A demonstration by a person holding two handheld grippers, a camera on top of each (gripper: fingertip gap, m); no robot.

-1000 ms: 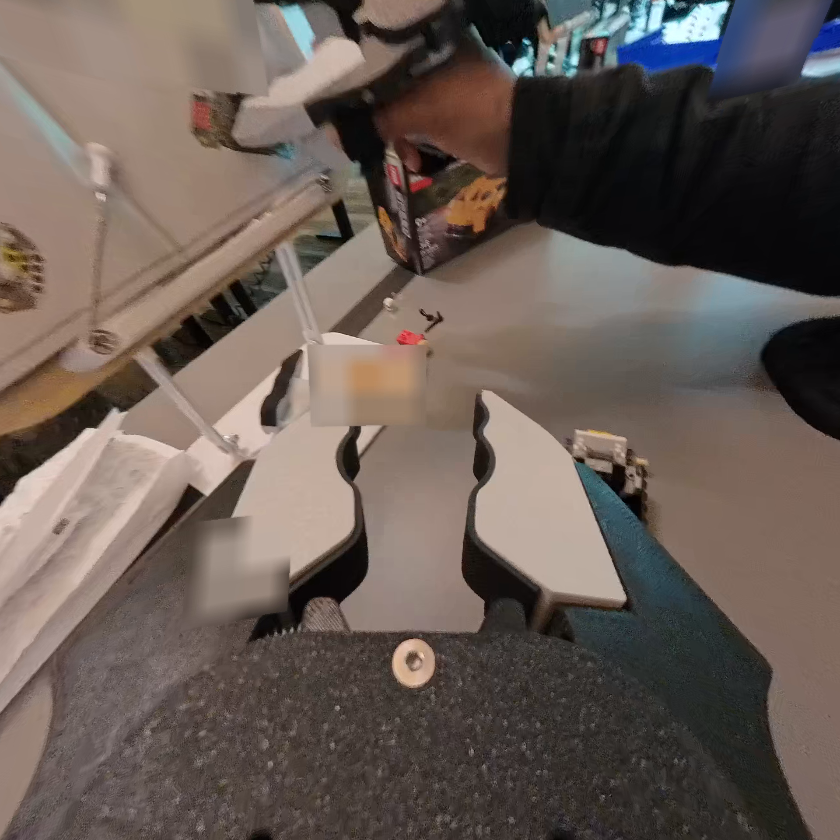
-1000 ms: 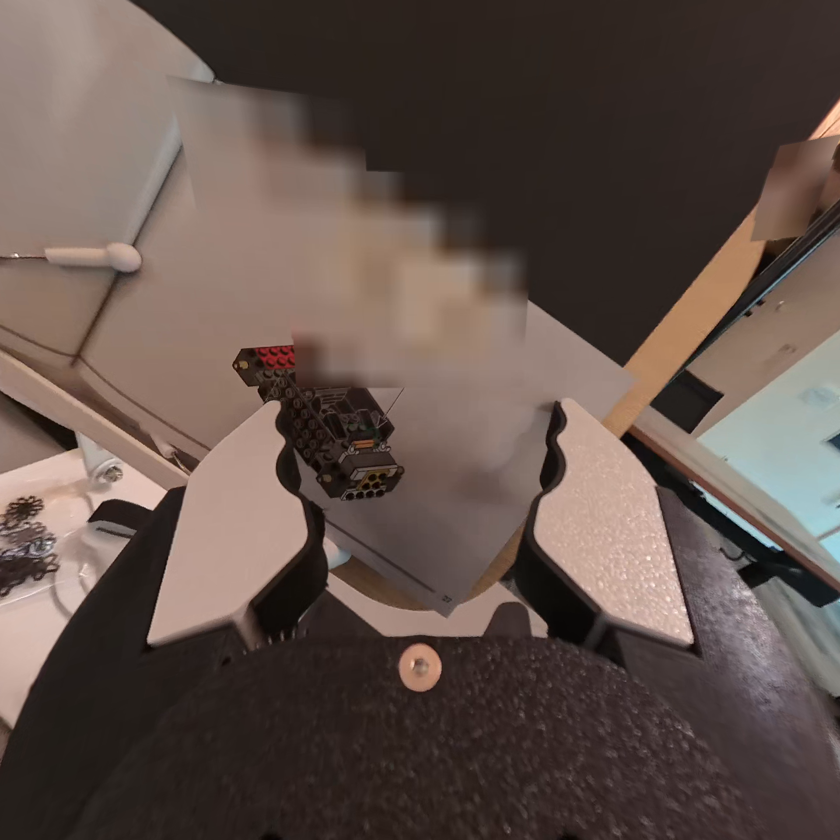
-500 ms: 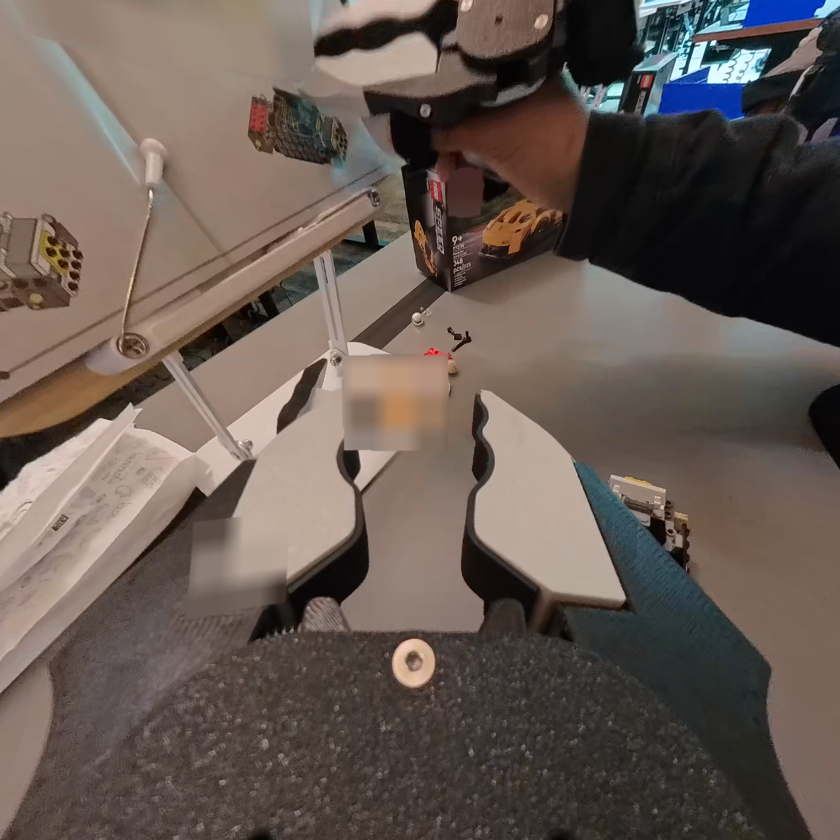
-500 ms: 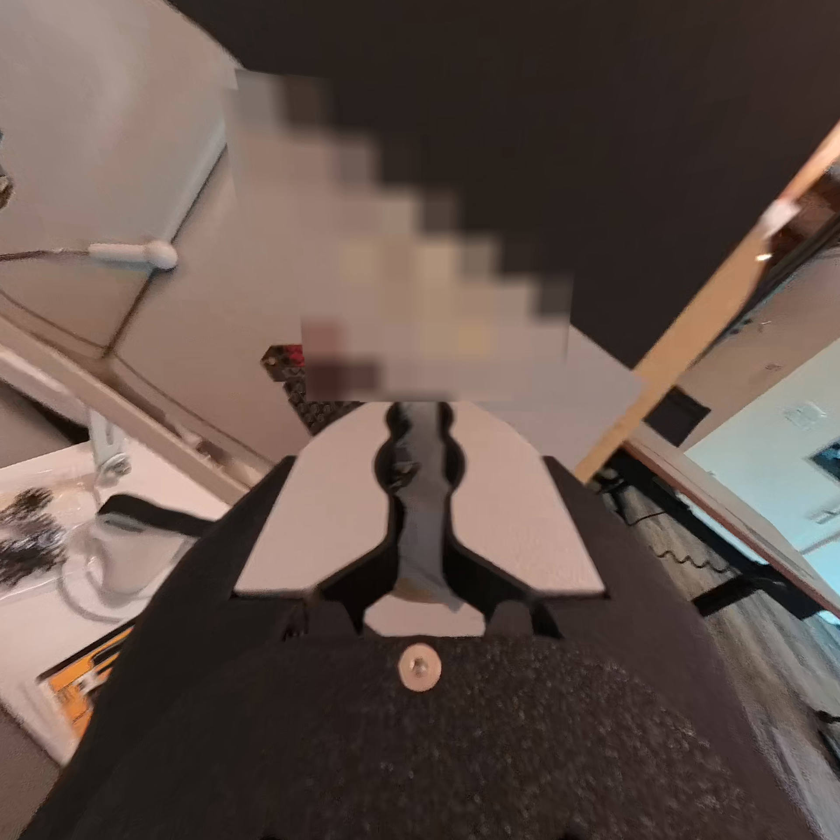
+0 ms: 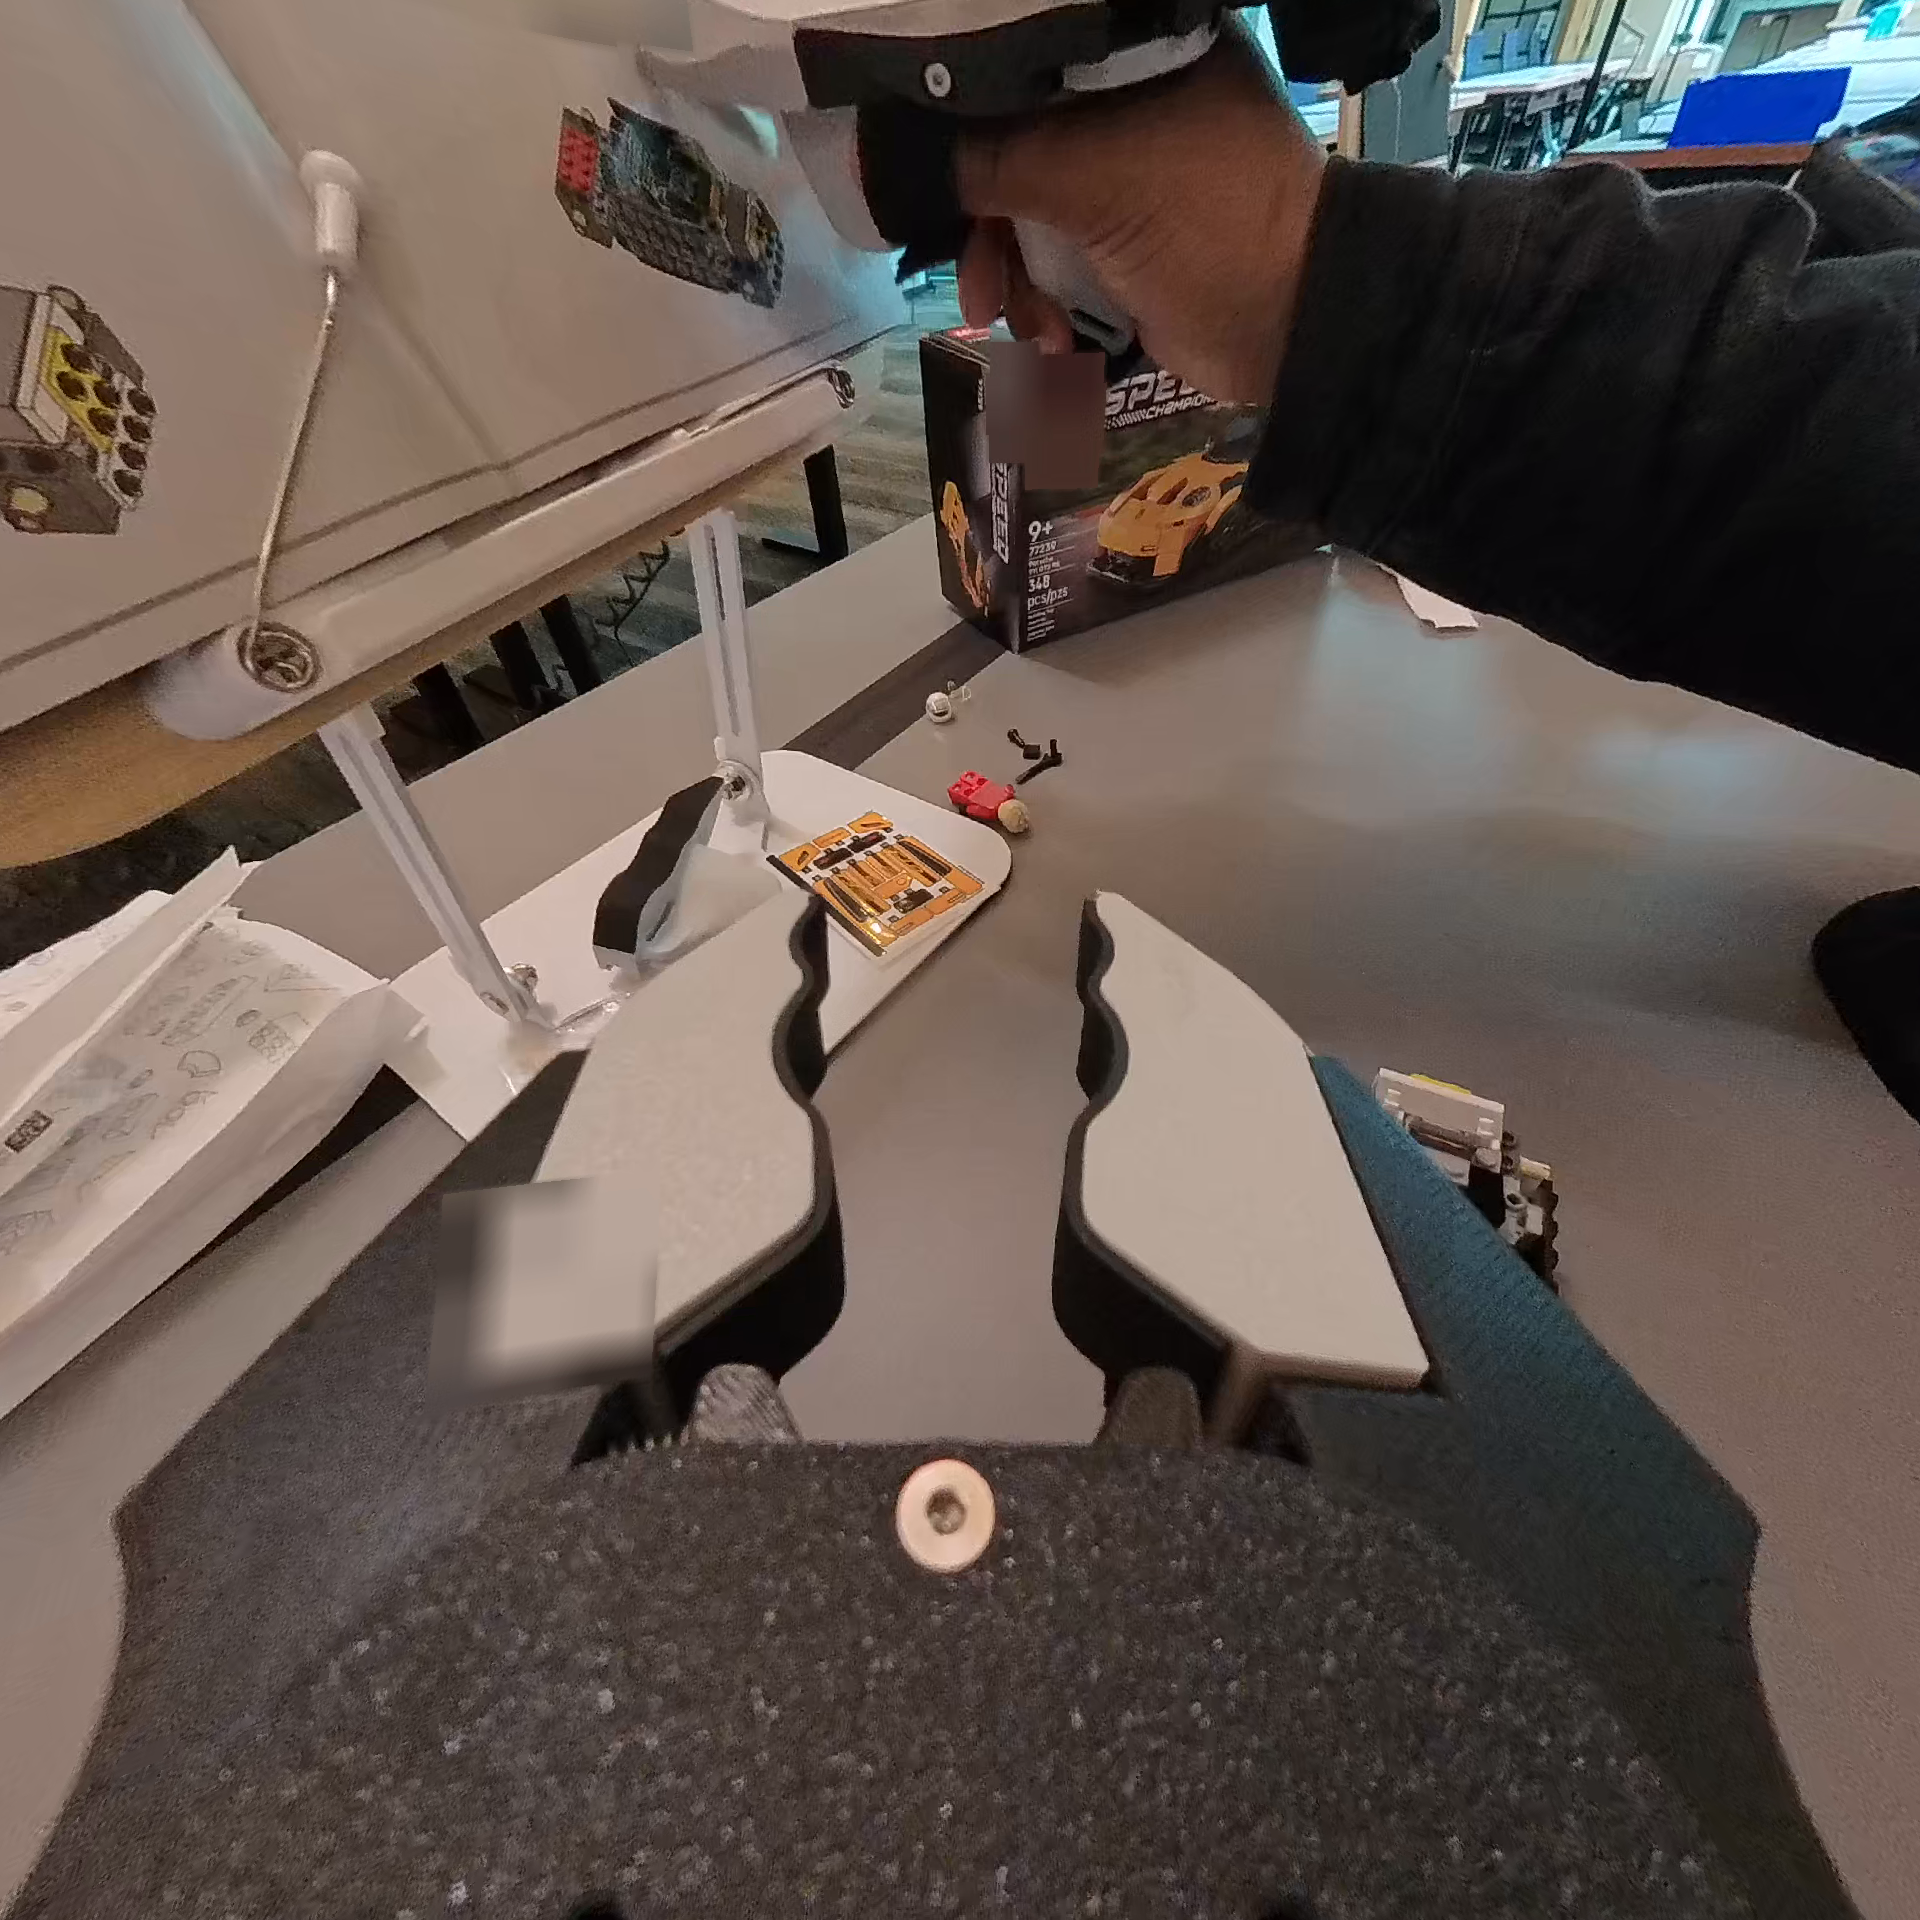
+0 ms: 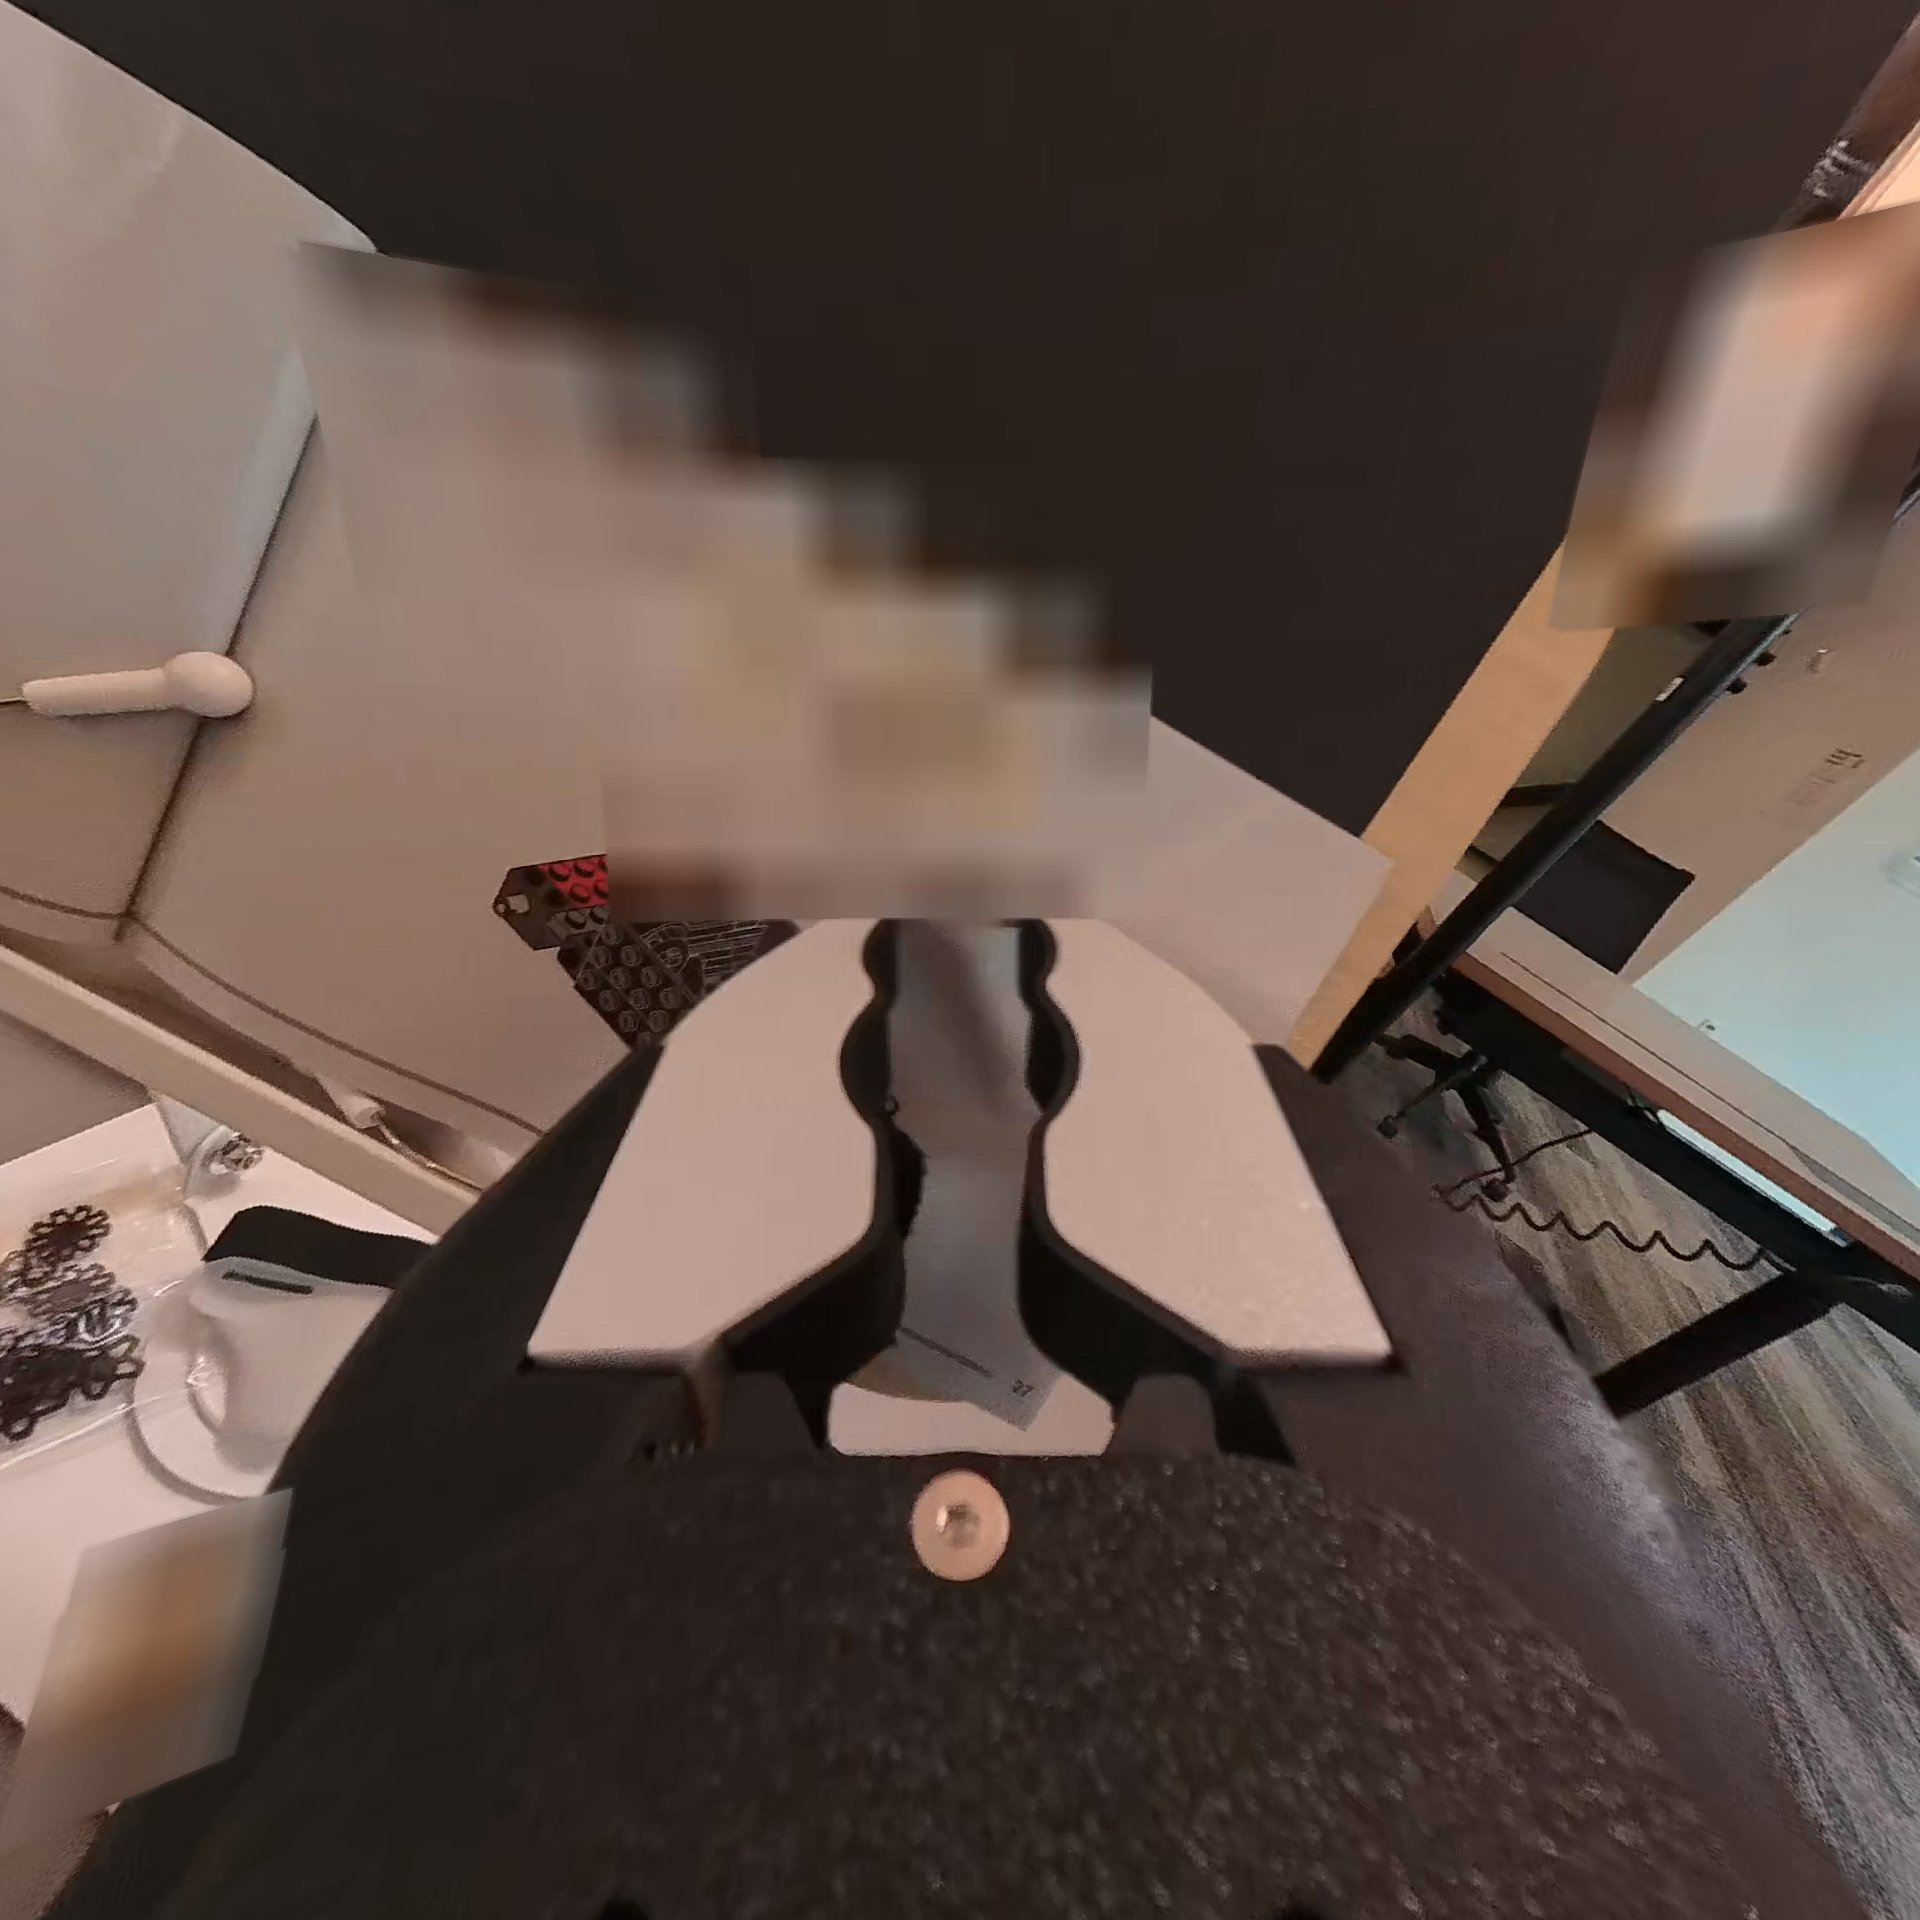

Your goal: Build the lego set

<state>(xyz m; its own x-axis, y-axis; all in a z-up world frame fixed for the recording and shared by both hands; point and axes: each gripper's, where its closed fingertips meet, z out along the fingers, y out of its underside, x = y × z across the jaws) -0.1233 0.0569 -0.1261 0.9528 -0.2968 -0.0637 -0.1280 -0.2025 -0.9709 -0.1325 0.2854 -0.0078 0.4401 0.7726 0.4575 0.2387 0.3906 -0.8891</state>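
The instruction booklet (image 5: pixel 468 260) lies open on a tilted white stand (image 5: pixel 727 644) at the left. My right gripper (image 6: pixel 956 940) is shut on the edge of its right page (image 6: pixel 961 1195); it also shows in the left wrist view (image 5: pixel 831 135), held by a hand at the top. My left gripper (image 5: pixel 948 925) is open and empty, low over the grey table (image 5: pixel 1351 831). A partly built lego model (image 5: pixel 1475 1153) sits just right of its right finger. A red piece (image 5: pixel 977 792) and black pins (image 5: pixel 1034 750) lie ahead of it.
The lego box (image 5: pixel 1091 499) stands at the far table edge. A yellow sticker sheet (image 5: pixel 883 873) lies on the stand's base. A white paper bag (image 5: pixel 156 1091) lies at the left. A clear bag of black pieces (image 6: pixel 62 1309) lies beside the stand. A dark sleeve (image 5: pixel 1610 416) reaches across the right. The grippers' ends are close to 25 centimeters from one another.
My right gripper was open in front of the booklet page and has closed on the page edge. My left gripper stayed open while its view shifted a little.
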